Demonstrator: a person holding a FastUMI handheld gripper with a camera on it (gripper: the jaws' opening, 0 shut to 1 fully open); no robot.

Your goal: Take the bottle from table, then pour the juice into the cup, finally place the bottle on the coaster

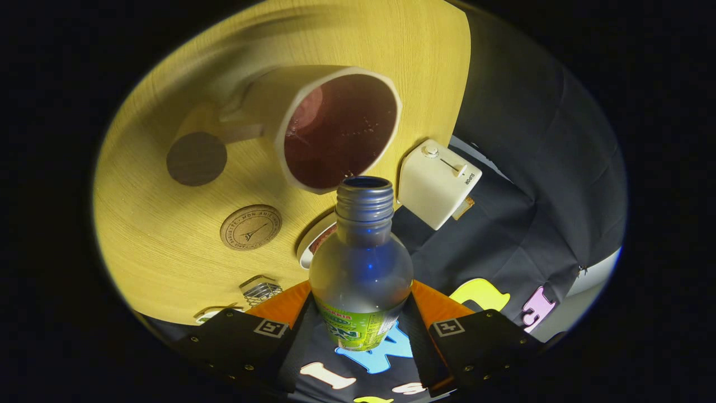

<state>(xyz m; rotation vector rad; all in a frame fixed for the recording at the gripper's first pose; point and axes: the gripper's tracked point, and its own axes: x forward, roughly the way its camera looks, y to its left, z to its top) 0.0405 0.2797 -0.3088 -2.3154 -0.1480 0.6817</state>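
Between the jaws (361, 322) the bottle (361, 268) is clamped on both sides, tilted so its uncapped mouth sits at the rim of the cup (335, 126) just ahead, a pouring attitude. The cup holds dark juice nearly to the rim. The bottle appears almost empty. Two coasters, one dark (196, 159) and one printed (250, 226), lie on the tabletop (168, 240) beside the cup.

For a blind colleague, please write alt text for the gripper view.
The gripper has its jaws shut on an open bottle, tilted with its mouth at the rim of a cup holding dark juice. Beside the cup on the wooden table lie two round coasters, one dark, one light.
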